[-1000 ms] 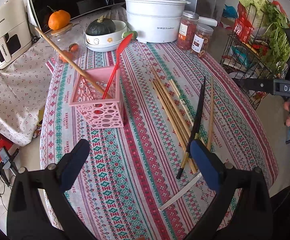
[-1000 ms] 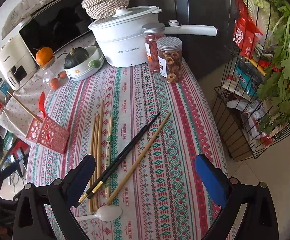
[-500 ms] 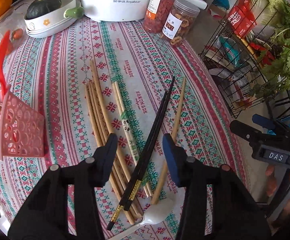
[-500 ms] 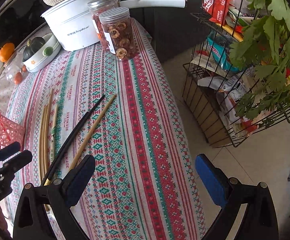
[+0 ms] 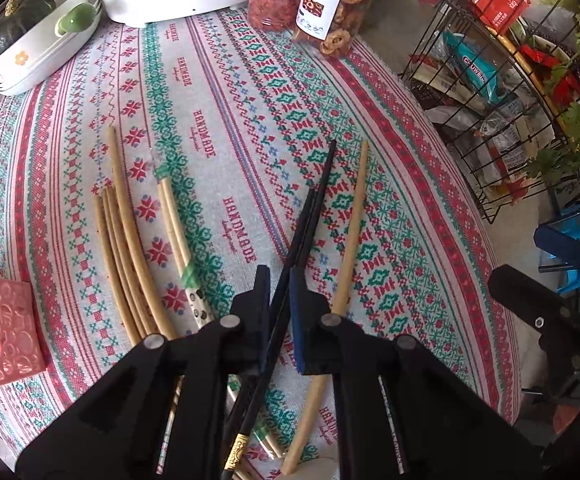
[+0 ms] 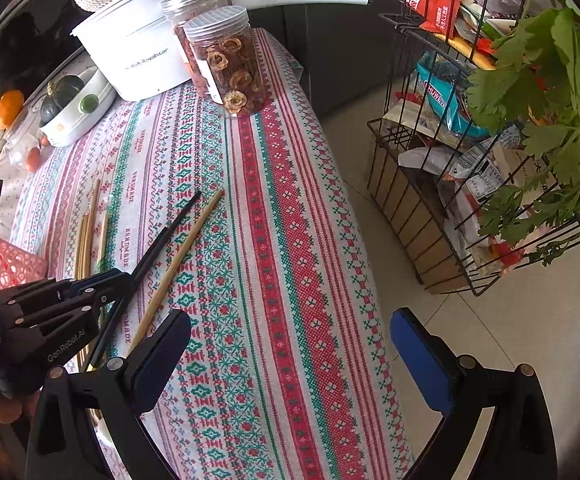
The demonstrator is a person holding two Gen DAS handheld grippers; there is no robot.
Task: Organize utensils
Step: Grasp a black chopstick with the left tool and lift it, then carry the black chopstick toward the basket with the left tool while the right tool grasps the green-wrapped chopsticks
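The bench (image 5: pixel 250 92) fills most of both views, draped in a cloth of red, green and white cross-stitch bands. At its far end stands a white cooking pot (image 6: pixel 130 56) with a long handle, and beside it a white dish (image 5: pixel 38 56) carrying a dark green squash. Off the bench's right edge a black wire rack (image 6: pixel 430 208) holds packets and leafy greens. Two clear jars (image 5: pixel 330 4) of dried fruit sit just in front of the pot. A pink openwork holder (image 5: pixel 2 332) stands at the bench's left edge.

The right claw (image 6: pixel 290 356) hangs over the near right part of the cloth with its blue pads spread wide and nothing between them.

The left claw (image 5: pixel 278 312) points steeply down at the cloth. Its jaws have just been closing and now stand narrow, pinched on the black chopsticks (image 5: pixel 310 216), which run out from between the pads toward the far end of the bench; a gold band shows on the near end below the claw.

Just right of the black pair lies a single wooden chopstick (image 5: pixel 350 236), roughly parallel. To the left, a bundle of tan chopsticks (image 5: pixel 122 248) lies on the cloth, with a pale printed pair (image 5: pixel 174 224) between that bundle and the claw.
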